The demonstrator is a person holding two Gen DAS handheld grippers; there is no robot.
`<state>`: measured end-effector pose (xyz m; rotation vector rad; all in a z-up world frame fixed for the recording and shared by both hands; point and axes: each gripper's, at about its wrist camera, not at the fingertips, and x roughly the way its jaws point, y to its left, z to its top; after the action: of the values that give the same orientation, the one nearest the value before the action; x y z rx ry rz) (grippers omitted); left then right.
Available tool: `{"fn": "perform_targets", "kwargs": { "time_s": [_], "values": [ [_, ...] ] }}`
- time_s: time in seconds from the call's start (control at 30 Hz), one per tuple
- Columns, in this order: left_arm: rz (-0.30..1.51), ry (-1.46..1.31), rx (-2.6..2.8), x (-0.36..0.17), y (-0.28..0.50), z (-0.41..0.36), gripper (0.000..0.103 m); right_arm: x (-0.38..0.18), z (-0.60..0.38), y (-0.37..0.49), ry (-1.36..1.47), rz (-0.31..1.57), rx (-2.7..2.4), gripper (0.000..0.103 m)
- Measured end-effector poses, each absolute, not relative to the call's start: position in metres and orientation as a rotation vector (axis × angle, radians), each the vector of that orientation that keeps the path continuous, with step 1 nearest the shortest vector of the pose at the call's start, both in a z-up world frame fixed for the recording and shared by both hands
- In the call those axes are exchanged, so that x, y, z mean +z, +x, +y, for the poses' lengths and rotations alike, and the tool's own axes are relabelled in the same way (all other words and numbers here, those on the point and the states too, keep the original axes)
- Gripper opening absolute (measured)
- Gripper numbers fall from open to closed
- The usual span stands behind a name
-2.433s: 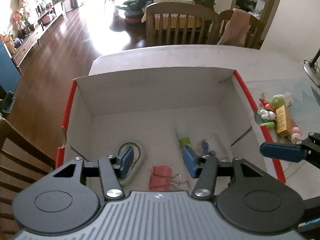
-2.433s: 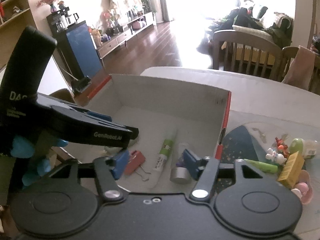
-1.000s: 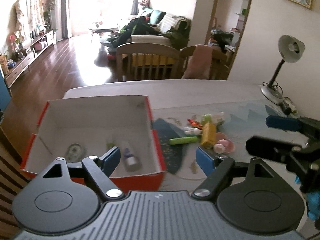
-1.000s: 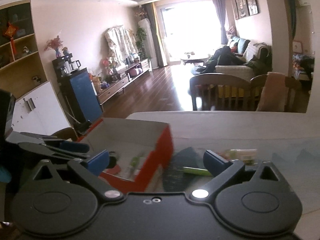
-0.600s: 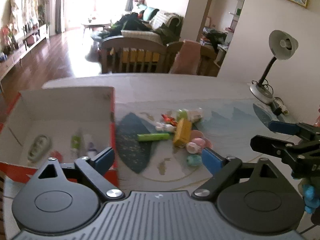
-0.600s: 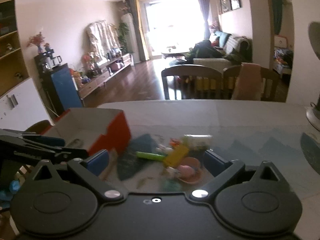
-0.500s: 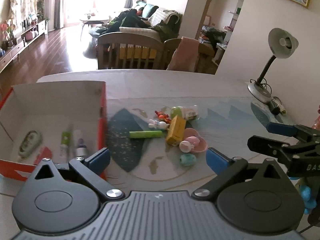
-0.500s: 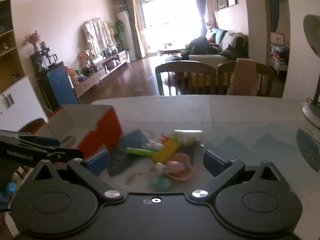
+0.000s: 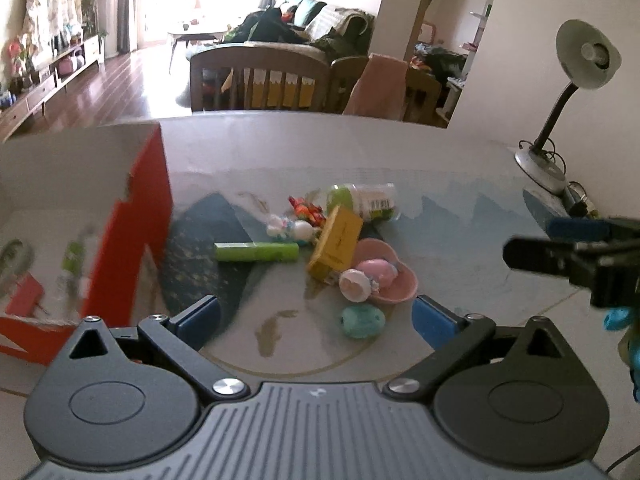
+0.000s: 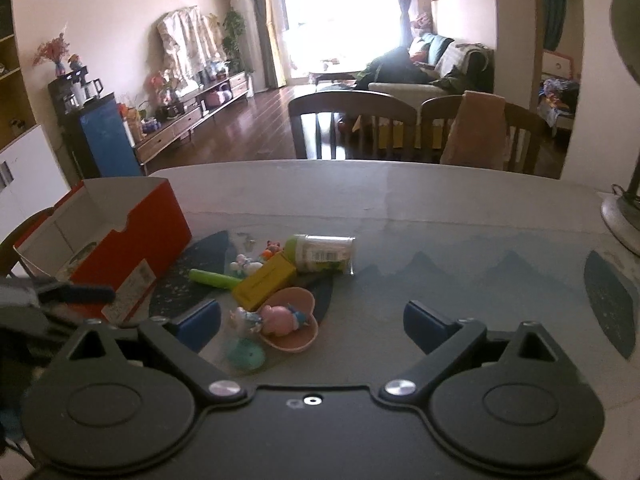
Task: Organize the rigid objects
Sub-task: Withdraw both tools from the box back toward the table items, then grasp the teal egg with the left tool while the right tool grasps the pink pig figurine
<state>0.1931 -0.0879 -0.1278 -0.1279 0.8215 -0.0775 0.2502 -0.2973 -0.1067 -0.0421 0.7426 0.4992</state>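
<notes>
Nearest the wide-open left gripper (image 9: 314, 318) lies the teal egg (image 9: 363, 321), straight ahead between its fingers; beyond sit the pink dish (image 9: 394, 282), yellow box (image 9: 336, 244) and crosswise green tube (image 9: 256, 251). Right gripper (image 10: 312, 326) gapes too, empty; box (image 9: 136, 216) stands left.

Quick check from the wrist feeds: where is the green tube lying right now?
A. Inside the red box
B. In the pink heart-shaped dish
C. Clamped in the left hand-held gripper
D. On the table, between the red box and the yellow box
D: the green tube lies flat on the table, with the red box on one side and the yellow box at its other end.
</notes>
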Motion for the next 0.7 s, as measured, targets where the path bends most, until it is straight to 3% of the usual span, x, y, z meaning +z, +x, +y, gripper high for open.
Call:
{"fn": "perform_targets", "kwargs": {
  "time_s": [0.7],
  "values": [
    [0.849,-0.085,-0.083,-0.194,0.215,-0.13,0.101,-0.164,-0.237,0.306,-0.146,0.926,0.727,0.083]
  ]
}}
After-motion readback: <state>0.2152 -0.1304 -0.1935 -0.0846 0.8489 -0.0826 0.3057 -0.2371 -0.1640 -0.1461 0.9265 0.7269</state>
